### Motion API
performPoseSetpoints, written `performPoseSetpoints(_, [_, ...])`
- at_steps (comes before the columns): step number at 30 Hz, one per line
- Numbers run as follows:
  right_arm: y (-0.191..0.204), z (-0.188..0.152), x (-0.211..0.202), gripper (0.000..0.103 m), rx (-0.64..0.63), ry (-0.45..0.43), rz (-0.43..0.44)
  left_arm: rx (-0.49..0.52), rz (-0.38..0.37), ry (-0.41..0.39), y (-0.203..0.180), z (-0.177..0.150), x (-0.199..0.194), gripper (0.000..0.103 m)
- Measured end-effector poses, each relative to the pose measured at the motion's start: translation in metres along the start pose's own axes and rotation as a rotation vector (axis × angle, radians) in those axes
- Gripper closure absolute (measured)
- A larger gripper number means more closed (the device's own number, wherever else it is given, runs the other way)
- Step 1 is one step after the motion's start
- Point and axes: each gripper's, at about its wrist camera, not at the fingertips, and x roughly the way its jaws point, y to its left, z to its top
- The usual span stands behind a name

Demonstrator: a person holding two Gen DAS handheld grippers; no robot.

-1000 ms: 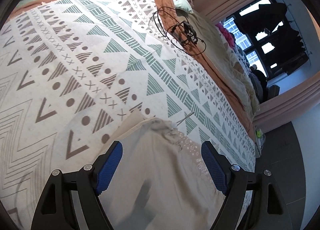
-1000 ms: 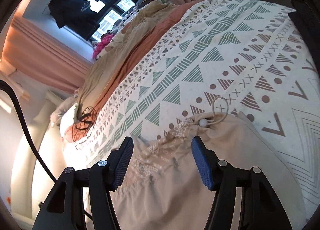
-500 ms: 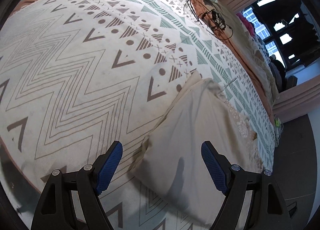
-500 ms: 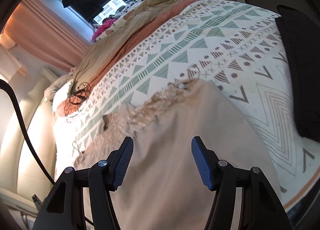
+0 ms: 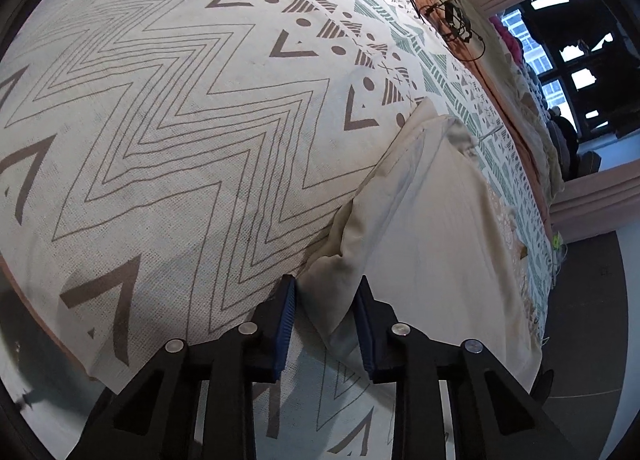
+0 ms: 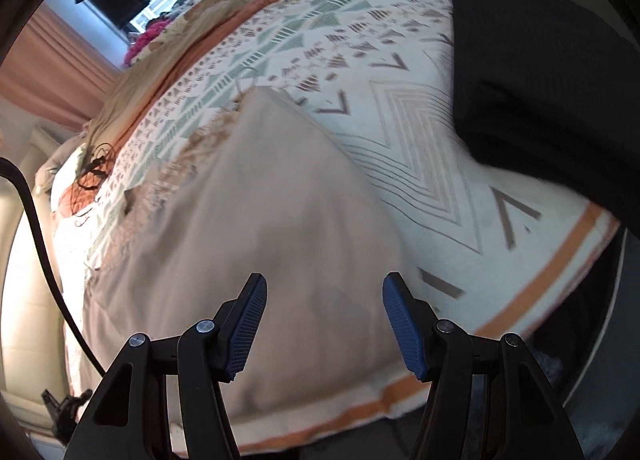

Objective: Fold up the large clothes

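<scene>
A large beige garment (image 5: 420, 240) lies spread flat on the patterned bedspread (image 5: 180, 120). My left gripper (image 5: 326, 300) has its jaws closing around the garment's near left corner. The bunched corner sits between the blue pads, against the right one, with a sliver of bedspread still showing beside the left one. In the right wrist view the same garment (image 6: 260, 220) runs away from me, its far edge trimmed with lace. My right gripper (image 6: 324, 300) hangs open just above the garment's near edge, nothing between its pads.
A dark folded cloth (image 6: 540, 80) lies on the bedspread (image 6: 420, 140) to the right. A tangle of black wire (image 5: 448, 16) sits near the pillows. Heaped clothes (image 6: 192, 20) line the window side. The bed's orange-striped edge (image 6: 540, 272) drops off close by.
Both grippers have drawn back and down from the garment's lace end to its near edge. The left jaws have narrowed around the near left corner; the right jaws stayed as wide.
</scene>
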Motion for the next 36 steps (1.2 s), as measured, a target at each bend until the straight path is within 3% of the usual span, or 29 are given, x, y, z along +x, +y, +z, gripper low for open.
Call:
performPoseSetpoints(4, [-0.02,-0.008,-0.001,0.042,0.019,0.013,-0.035,-0.003,0.012,-0.01,0.001,-0.004,0.0,0.083])
performPoseSetpoints(8, [-0.038,-0.017,0.0,0.042,0.062,0.034,-0.014,-0.019,-0.002,-0.009,0.006,-0.004,0.001,0.083])
performPoseSetpoints(18, [-0.047,-0.007,0.026,0.045,0.142,0.057,0.13,-0.057,-0.08,0.019,0.015,0.001,-0.002,0.083])
performPoseSetpoints(20, [-0.045,-0.006,0.028,0.067,0.125,0.05,0.084,-0.047,-0.086,0.016,0.014,0.001,-0.004,0.083])
performPoseSetpoints(23, [-0.046,-0.009,0.023,0.082,0.107,0.026,0.082,-0.027,-0.077,0.016,0.013,0.001,-0.003,0.082])
performPoseSetpoints(27, [-0.047,-0.012,0.025,0.084,0.101,0.037,0.042,-0.056,-0.087,0.027,0.021,0.002,-0.001,0.078])
performPoseSetpoints(32, [-0.025,-0.005,-0.002,0.077,0.019,-0.001,-0.134,-0.045,-0.085,0.013,0.023,0.003,-0.014,0.078])
performPoseSetpoints(36, [-0.003,0.006,-0.034,0.075,-0.041,-0.077,-0.125,-0.046,-0.103,-0.002,0.025,0.004,-0.023,0.078])
